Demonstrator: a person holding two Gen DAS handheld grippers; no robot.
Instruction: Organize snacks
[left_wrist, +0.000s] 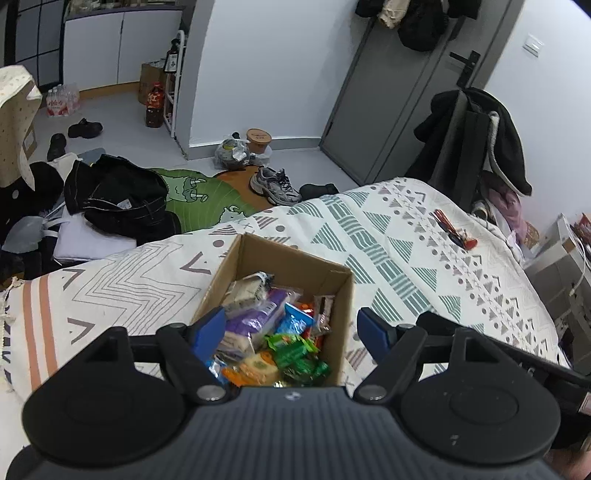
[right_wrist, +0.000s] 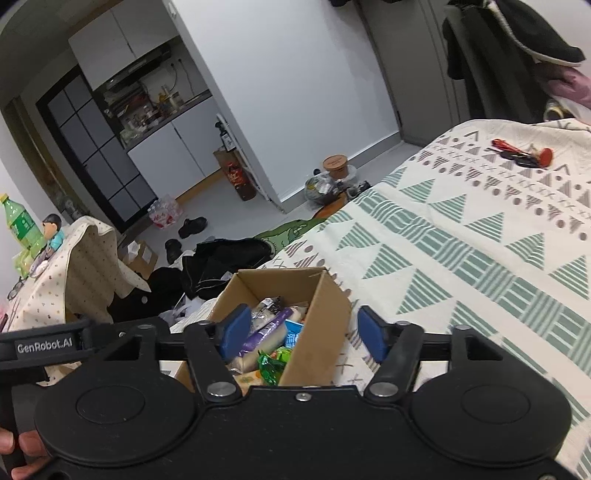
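An open cardboard box (left_wrist: 334, 295) sits on the patterned bedspread (left_wrist: 388, 229), filled with several snack packets: purple (left_wrist: 255, 317), blue (left_wrist: 295, 319), green (left_wrist: 299, 354) and pale ones. My left gripper (left_wrist: 291, 328) hovers open above the box, holding nothing. In the right wrist view the same box (right_wrist: 317, 325) sits below my right gripper (right_wrist: 299, 332), which is open and empty; its left blue pad (right_wrist: 234, 332) hangs over the snacks, its right pad (right_wrist: 371, 338) outside the box wall.
A red-handled tool and keys (left_wrist: 454, 232) lie farther along the bed, also seen in the right wrist view (right_wrist: 524, 153). Black clothes (left_wrist: 118, 199), shoes (left_wrist: 275, 186) and bags clutter the floor. A covered side table (right_wrist: 74, 266) holds a green bottle (right_wrist: 20, 221).
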